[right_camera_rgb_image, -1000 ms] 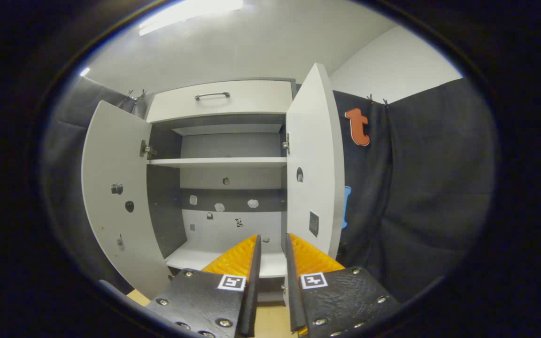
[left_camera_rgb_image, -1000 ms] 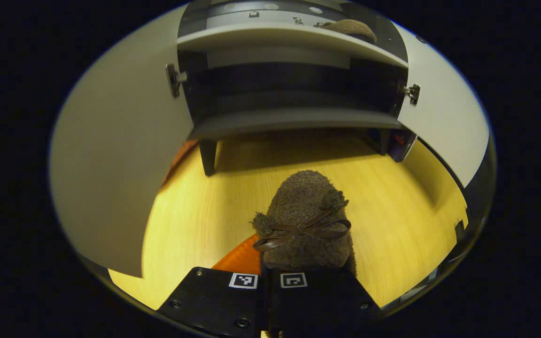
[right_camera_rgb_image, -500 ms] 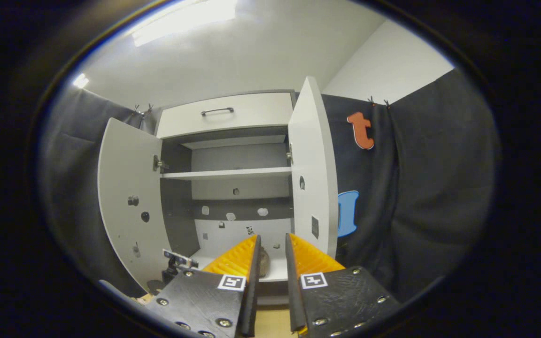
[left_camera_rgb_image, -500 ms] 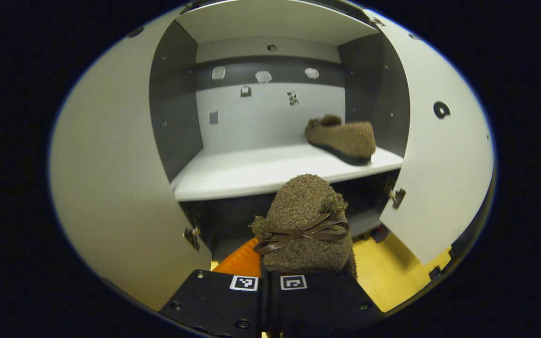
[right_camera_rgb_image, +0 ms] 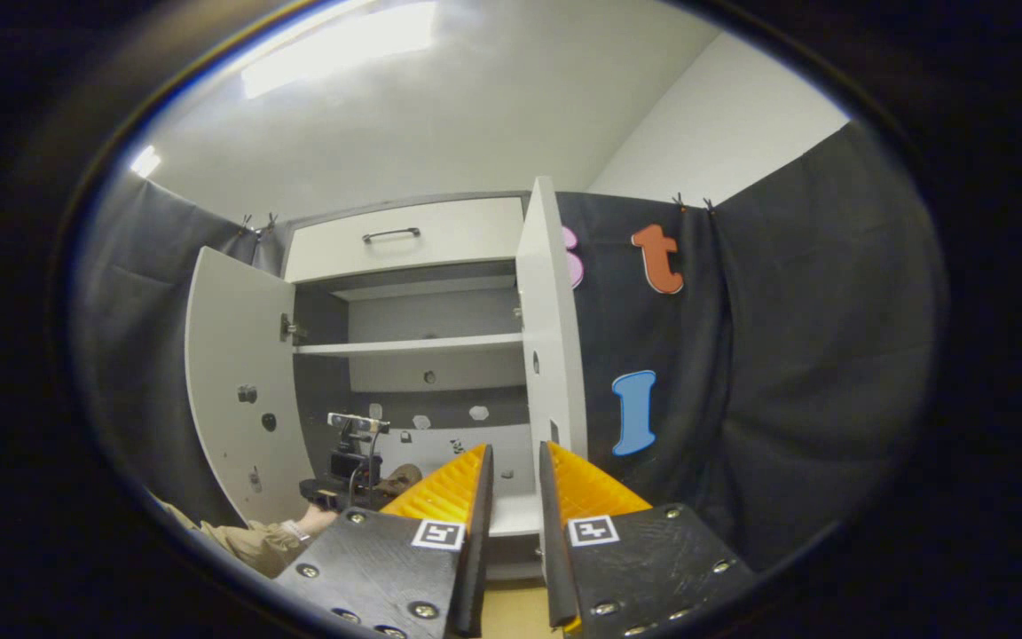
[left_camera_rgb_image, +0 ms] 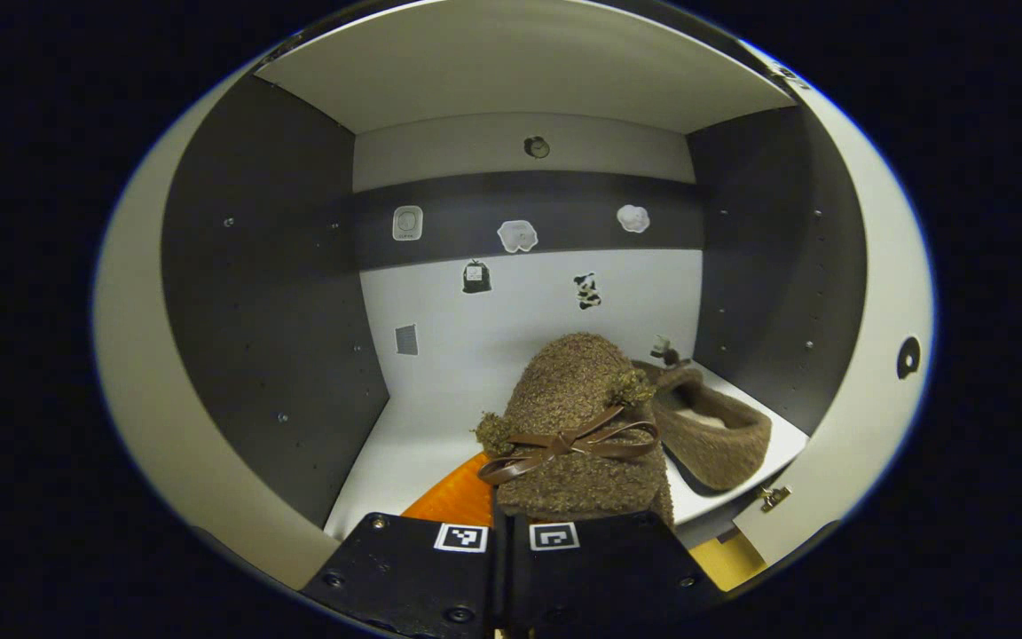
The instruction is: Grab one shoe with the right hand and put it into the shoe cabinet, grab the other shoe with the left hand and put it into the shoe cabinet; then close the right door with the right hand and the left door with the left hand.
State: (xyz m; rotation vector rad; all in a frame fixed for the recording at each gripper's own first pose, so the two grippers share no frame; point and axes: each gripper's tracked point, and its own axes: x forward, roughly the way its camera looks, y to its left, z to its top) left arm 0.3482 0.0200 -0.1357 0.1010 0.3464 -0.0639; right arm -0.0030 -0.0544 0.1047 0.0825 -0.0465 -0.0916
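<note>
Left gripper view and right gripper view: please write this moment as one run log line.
left gripper: shut on held shoe, inside cabinet | other shoe: on shelf | right gripper: open, empty | doors: open

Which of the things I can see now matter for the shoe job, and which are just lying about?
Part of the job:
- held shoe, in the left tool
- shoe on the shelf
- shoe cabinet, left door and right door open
- right tool, holding nothing

Just there:
- stickers on the back panel
- top drawer
</note>
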